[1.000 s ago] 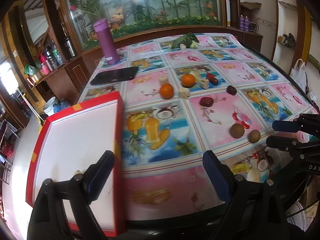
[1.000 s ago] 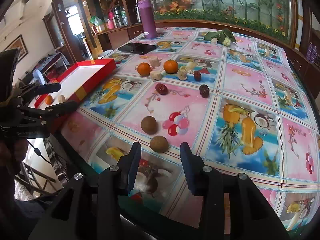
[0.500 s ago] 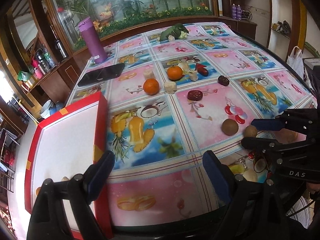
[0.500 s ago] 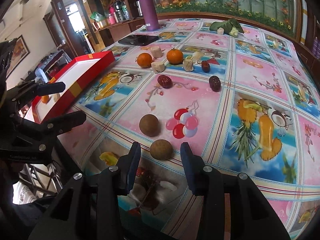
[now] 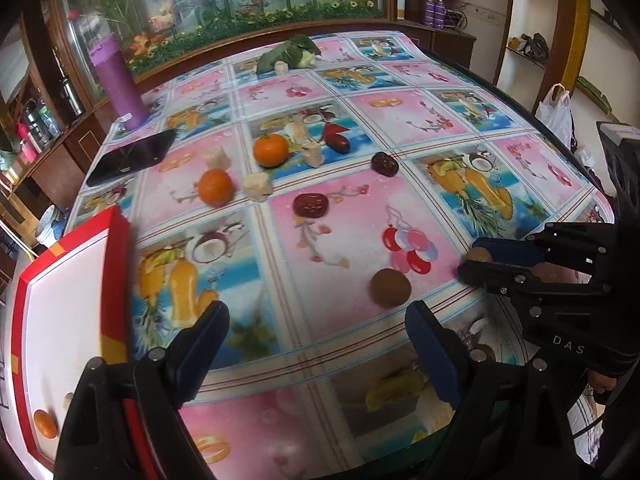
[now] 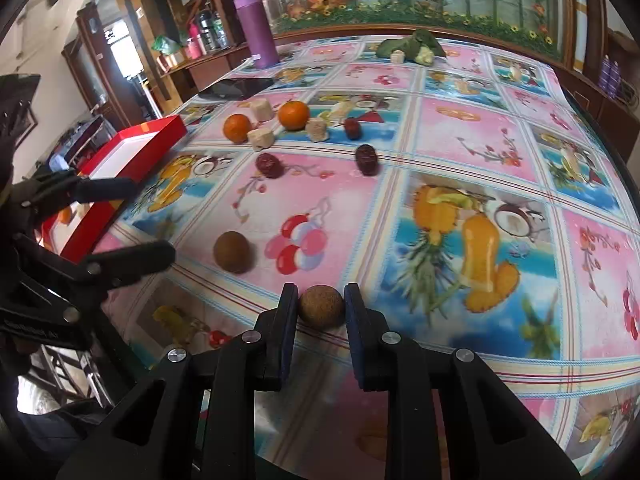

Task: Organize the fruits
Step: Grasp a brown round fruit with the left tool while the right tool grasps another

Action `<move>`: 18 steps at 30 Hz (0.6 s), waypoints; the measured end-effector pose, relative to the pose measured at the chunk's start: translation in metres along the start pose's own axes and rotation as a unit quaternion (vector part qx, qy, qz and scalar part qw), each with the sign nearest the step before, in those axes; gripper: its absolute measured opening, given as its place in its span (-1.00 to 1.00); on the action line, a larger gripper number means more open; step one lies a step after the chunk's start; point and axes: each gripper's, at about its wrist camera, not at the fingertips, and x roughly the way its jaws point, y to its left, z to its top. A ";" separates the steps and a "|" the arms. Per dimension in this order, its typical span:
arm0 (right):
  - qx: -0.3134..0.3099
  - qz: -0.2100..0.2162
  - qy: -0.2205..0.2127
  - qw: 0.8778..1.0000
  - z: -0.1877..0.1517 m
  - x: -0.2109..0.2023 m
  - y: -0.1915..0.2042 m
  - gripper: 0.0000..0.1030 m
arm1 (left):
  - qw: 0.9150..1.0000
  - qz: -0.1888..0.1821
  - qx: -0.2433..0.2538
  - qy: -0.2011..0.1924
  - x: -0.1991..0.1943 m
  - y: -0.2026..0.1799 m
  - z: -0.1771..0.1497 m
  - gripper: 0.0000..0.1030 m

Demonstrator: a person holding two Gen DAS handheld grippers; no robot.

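Worktop (image 6: 480,152): covered by a fruit-print cloth, fruit scattered across the middle. Red tray (image 5: 72,300) sits at its left edge, white inside, already holding one orange fruit (image 5: 45,423) and a small pale piece beside it.

Left gripper (image 5: 316,344): jaws wide apart, empty, hovering over the near edge next to the tray.

Right gripper (image 6: 321,308): jaws closed to the sides of the near brown fruit (image 6: 321,305), pads touching or almost touching it; fruit sits on the cloth by the near edge. Judged step: pick of this fruit, grasp just being made. Next move calls for a firm squeeze, a lift, then a carry leftward to the tray. The fruit is round, so it may roll out if the grip is loose.

In the way: the second brown fruit (image 6: 233,251) lies just left of the first, and the left gripper hangs between it and the tray; the carry path should clear both.

Still to sort: two oranges (image 6: 294,115), three dark red fruits (image 6: 269,165), several pale chunks (image 6: 261,137). Not task items: purple bottle (image 6: 256,32), black phone (image 6: 236,88), green vegetable (image 6: 412,46) at the far side.
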 end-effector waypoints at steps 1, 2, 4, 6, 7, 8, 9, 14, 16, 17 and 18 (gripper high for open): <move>0.002 -0.001 -0.001 1.000 0.000 -0.001 -0.002 -0.56 | 1.000 -0.002 -0.001 0.004 0.005 -0.003 0.002 0.72; 0.003 -0.002 -0.002 1.000 -0.001 -0.001 -0.004 -0.56 | 1.000 -0.008 -0.003 0.005 0.009 -0.006 0.004 0.67; 0.004 -0.003 -0.003 1.000 -0.001 -0.002 -0.007 -0.56 | 1.000 -0.024 -0.006 0.014 0.017 -0.009 0.007 0.54; 0.007 0.000 -0.004 1.000 -0.001 -0.003 -0.009 -0.56 | 0.999 -0.030 -0.008 0.020 0.024 -0.013 0.009 0.50; 0.007 0.001 -0.003 1.000 -0.001 -0.003 -0.010 -0.56 | 0.999 -0.034 -0.008 0.021 0.027 -0.014 0.009 0.40; 0.008 0.000 -0.003 1.000 0.000 -0.003 -0.010 -0.56 | 0.999 -0.035 -0.008 0.024 0.030 -0.015 0.010 0.35; 0.008 0.000 -0.003 1.000 0.000 -0.003 -0.011 -0.56 | 0.999 -0.039 -0.010 0.028 0.032 -0.016 0.010 0.25; 0.006 -0.005 0.001 1.000 0.002 -0.002 -0.009 -0.56 | 0.999 -0.048 -0.002 0.013 0.031 -0.018 0.010 -0.15; 0.002 -0.008 0.004 1.000 0.003 -0.001 -0.007 -0.56 | 0.998 -0.056 0.002 0.009 0.031 -0.018 0.010 -0.40; 0.001 -0.008 0.005 1.000 0.004 0.000 -0.005 -0.56 | 0.998 -0.059 0.003 0.007 0.030 -0.017 0.010 -0.43; 0.002 -0.009 0.006 1.000 0.004 0.000 -0.004 -0.56 | 0.998 -0.062 0.004 0.005 0.030 -0.016 0.009 -0.44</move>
